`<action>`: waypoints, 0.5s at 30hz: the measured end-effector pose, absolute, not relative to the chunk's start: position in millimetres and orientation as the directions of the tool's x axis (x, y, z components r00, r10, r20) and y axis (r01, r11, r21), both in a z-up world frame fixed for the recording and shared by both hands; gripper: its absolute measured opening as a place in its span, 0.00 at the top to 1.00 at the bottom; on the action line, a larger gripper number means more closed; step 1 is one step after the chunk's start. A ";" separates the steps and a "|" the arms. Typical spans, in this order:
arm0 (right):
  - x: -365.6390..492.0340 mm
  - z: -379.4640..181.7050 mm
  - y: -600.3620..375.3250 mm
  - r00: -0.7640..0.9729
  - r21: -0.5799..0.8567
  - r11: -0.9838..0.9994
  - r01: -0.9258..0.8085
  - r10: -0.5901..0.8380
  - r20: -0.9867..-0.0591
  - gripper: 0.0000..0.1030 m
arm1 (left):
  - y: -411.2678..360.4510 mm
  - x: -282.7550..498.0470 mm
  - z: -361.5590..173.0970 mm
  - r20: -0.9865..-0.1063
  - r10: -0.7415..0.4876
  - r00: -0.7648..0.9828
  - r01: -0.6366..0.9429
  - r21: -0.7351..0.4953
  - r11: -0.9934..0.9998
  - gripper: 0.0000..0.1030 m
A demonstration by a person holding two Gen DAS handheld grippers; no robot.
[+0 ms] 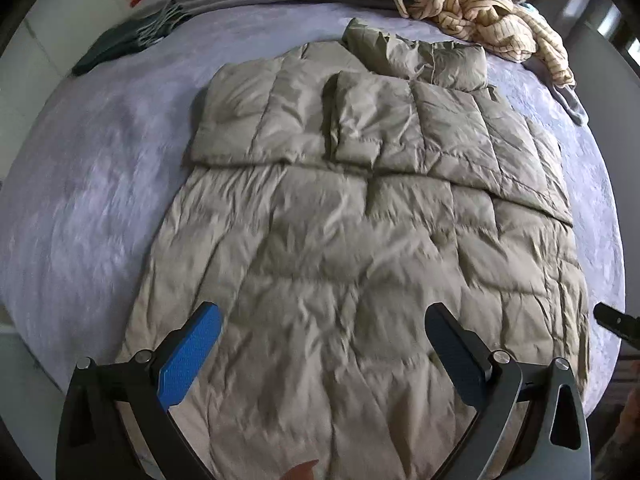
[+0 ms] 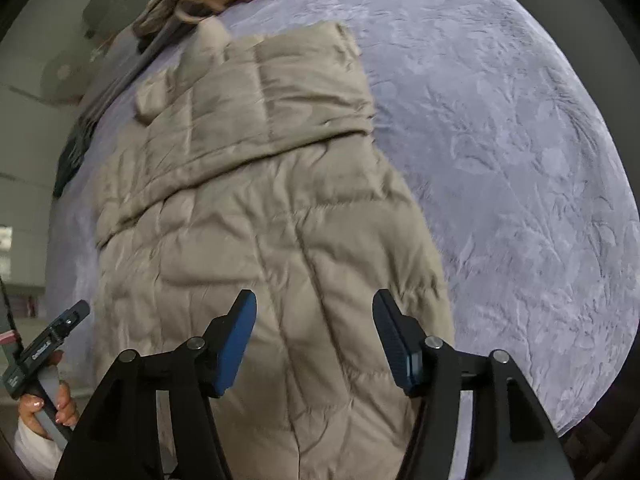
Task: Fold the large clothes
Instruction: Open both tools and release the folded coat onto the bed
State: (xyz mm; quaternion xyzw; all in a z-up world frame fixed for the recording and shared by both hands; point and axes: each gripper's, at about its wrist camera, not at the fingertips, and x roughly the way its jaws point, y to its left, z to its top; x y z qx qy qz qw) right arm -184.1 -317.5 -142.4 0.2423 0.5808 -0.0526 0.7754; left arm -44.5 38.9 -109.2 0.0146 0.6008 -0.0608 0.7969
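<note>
A beige quilted puffer coat (image 1: 352, 240) lies flat on the lavender bed cover (image 1: 88, 184), its sleeves folded across the upper part. My left gripper (image 1: 322, 314) hangs above the coat's near end, blue pads spread wide with nothing between them. In the right wrist view the same coat (image 2: 256, 216) runs up the middle. My right gripper (image 2: 314, 300) stands open over the near part of the coat, its fingers empty. The left tool's handle (image 2: 44, 356) shows at the lower left of that view, with a hand around it.
A crumpled cream striped garment (image 1: 480, 12) lies at the far right of the bed, dark clothes (image 1: 128, 40) at the far left. Wide bare bed cover (image 2: 520, 160) stretches to the right of the coat. The bed's edge runs along the left.
</note>
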 end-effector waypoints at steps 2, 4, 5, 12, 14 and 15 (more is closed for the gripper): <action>-189.4 -142.5 -312.4 0.317 0.332 0.881 0.337 0.225 -0.921 0.23 | 39.1 -54.6 -104.6 -0.959 -0.070 0.274 0.102 -0.044 0.994 0.01; -195.0 -142.0 -306.3 0.305 0.336 0.888 0.314 0.240 -0.922 0.23 | 38.7 -67.7 -99.2 -0.959 -0.063 0.277 0.100 -0.037 0.994 0.01; -197.8 -140.8 -304.1 0.304 0.342 0.887 0.310 0.249 -0.920 0.23 | 38.8 -72.2 -97.5 -0.959 -0.064 0.276 0.102 -0.037 0.994 0.01; -222.3 -134.4 -285.9 0.322 0.365 0.881 0.299 0.267 -0.908 0.23 | 46.6 -100.2 -92.2 -0.957 -0.082 0.277 0.143 -0.043 0.989 0.01; -230.0 -137.3 -281.4 0.328 0.372 0.875 0.310 0.268 -0.906 0.20 | 51.6 -106.5 -94.5 -0.958 -0.095 0.272 0.156 -0.053 0.986 0.01; -234.3 -139.1 -278.9 0.328 0.370 0.872 0.321 0.264 -0.907 0.20 | 54.1 -109.7 -96.0 -0.959 -0.097 0.267 0.161 -0.054 0.985 0.01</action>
